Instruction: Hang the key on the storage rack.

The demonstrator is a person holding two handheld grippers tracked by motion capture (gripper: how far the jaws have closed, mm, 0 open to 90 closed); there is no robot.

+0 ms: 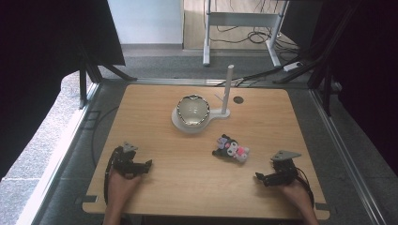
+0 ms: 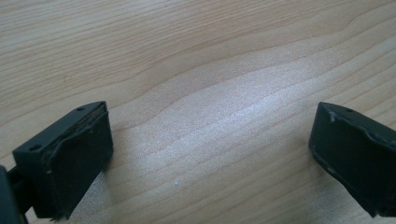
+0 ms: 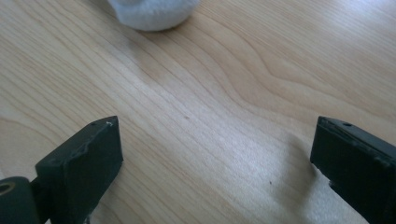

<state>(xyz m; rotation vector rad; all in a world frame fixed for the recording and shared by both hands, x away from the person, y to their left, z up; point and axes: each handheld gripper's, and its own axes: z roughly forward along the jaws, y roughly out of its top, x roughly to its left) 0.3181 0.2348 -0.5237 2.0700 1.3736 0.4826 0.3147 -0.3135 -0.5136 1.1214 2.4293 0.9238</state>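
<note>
A small black, white and pink plush toy (image 1: pixel 230 149) lies on the wooden bench (image 1: pixel 187 183), just in front and right of the white stand with a round bowl-like dish (image 1: pixel 192 112). It looks soft, light and squashy; gripping across its body seems safest. The left tool (image 1: pixel 143 167) and right tool (image 1: pixel 261 177) both rest released and empty, nearer the person than the dish.

On the light wood-grain desk (image 1: pixel 159 140) sit a white stand (image 1: pixel 225 110), a black, white and pink plush toy (image 1: pixel 231 149), and two black grippers (image 1: pixel 149 165) (image 1: pixel 257 177).
</note>
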